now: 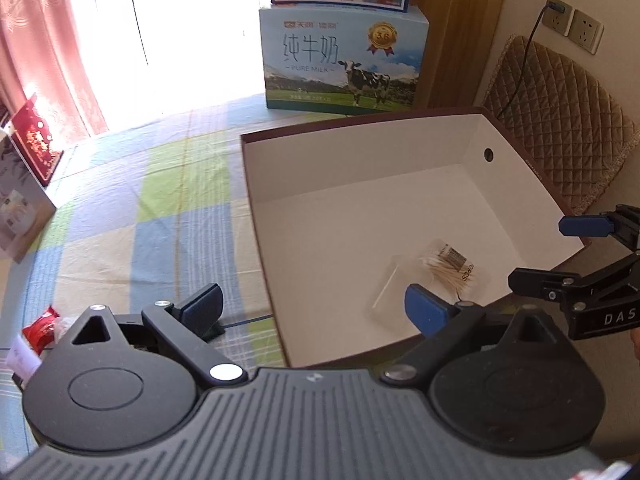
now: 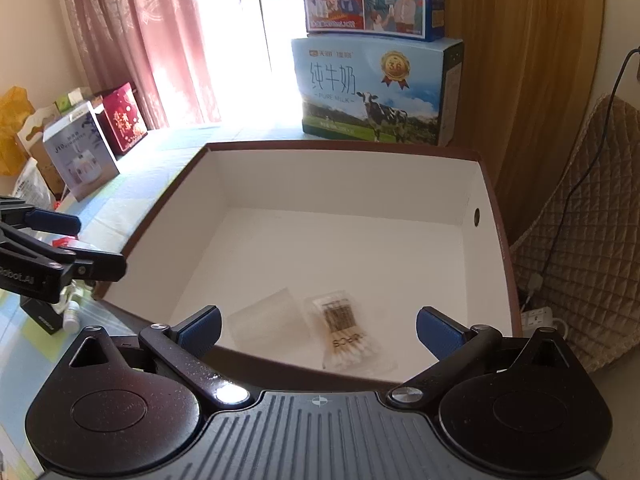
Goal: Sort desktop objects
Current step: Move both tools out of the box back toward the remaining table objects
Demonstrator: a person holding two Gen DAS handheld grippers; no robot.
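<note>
1. Where the checked cloth (image 1: pixel 132 216) covers the worktop along its left edge, a red gift box (image 2: pixel 124 118) and a white carton (image 2: pixel 82 150) stand by the pink curtain (image 2: pixel 140 40).
2. A red snack wrapper (image 1: pixel 40 330) lies on the cloth near the front left corner, just beside the left gripper's body.
3. The left gripper (image 1: pixel 316 312) hangs above the near left rim of the box with its fingers spread wide and nothing between them; one blue pad (image 1: pixel 424 314) is over the box floor, the other over the cloth.
4. The open box (image 2: pixel 492 240), white inside with a brown rim, sits on the worktop's right part.
5. On its floor, near the front wall, a clear plastic lid or sleeve (image 2: pixel 268 320) lies flat just beside a clear pack of cotton swabs (image 2: pixel 344 332).
6. The right gripper (image 2: pixel 318 332) hovers over the front rim of the box, above the pack, fingers set wide and empty.
7. Two milk cartons (image 2: pixel 372 88) are stacked at the back edge.
8. A quilted cushion (image 1: pixel 560 120) leans at the right, beyond the box.
</note>
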